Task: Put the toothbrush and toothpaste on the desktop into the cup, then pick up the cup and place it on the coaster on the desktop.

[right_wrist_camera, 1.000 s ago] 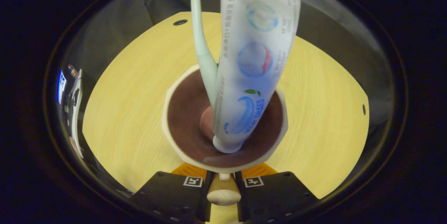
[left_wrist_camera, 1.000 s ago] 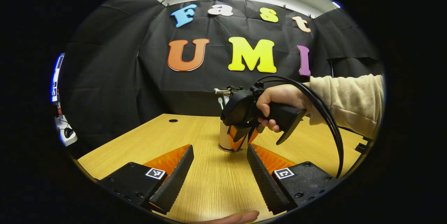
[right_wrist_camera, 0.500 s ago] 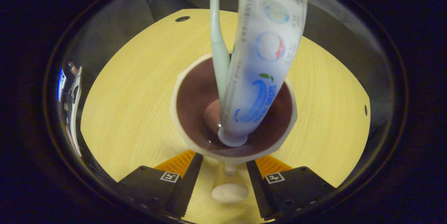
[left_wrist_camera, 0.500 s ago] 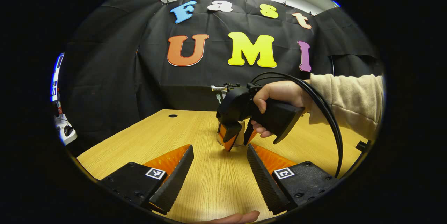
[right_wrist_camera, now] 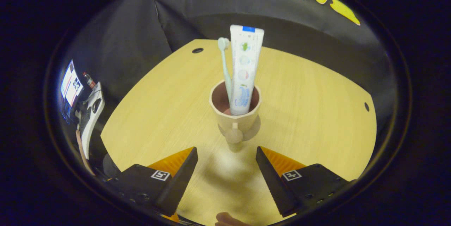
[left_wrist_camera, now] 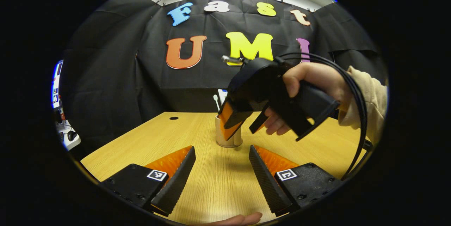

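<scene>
With both grippers [left_wrist_camera: 221,169] [right_wrist_camera: 225,173] spread empty, the top-heavy cup [right_wrist_camera: 235,113], seemingly seated on its coaster [right_wrist_camera: 254,131], could be toppled by a stray brush.

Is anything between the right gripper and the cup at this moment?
Nothing visible. In the right gripper view the right gripper is open, with bare desktop between its fingers and the cup. The cup holds the toothbrush and toothpaste and appears to sit on the coaster.
</scene>
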Demonstrator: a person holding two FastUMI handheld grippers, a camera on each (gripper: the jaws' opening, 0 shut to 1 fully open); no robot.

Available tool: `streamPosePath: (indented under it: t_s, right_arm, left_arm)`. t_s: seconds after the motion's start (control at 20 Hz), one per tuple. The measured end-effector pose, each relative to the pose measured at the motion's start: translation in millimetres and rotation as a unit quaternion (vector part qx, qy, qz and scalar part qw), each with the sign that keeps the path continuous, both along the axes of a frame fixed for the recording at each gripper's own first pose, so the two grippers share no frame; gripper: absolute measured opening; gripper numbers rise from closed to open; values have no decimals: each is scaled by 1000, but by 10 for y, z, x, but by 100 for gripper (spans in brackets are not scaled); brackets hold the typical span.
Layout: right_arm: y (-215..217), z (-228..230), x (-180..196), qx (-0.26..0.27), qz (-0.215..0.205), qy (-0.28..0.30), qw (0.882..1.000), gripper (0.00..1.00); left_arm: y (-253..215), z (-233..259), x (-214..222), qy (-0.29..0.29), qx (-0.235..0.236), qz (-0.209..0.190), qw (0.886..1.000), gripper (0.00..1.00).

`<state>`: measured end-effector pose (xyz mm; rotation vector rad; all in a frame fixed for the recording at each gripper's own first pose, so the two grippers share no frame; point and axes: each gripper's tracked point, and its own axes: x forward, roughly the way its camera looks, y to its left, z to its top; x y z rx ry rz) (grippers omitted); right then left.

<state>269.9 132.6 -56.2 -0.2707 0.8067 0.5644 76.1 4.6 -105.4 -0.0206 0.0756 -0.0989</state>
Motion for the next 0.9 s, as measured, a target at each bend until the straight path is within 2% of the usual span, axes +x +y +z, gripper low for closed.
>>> streamPosePath:
  t_s: [0.1, 0.15, 0.4, 0.7, 0.9]
  right_arm:
    - [-355, 279, -17, -15, -19, -81, 996, 98]
    - [-491, 396, -98, -8, -28, -104, 994, 96]
    - [-1071, 730, -749, 72, -65, -145, 985, 98]
    - [-1827, 960, -1445, 151, -124, -238, 951, 98]
    - [-2272, 950, -1819, 170, -163, -298, 925, 98]
  left_arm:
    - [-34, 64, -31, -8, -2, 2, 1000, 97]
    - [-49, 98, -64, -11, -2, 3, 1000, 97]
    - [-107, 305, -290, -25, -3, 7, 1000, 97]
    - [-169, 687, -683, -49, -20, 9, 999, 96]
    - [-264, 943, -951, -81, 3, 5, 997, 96]
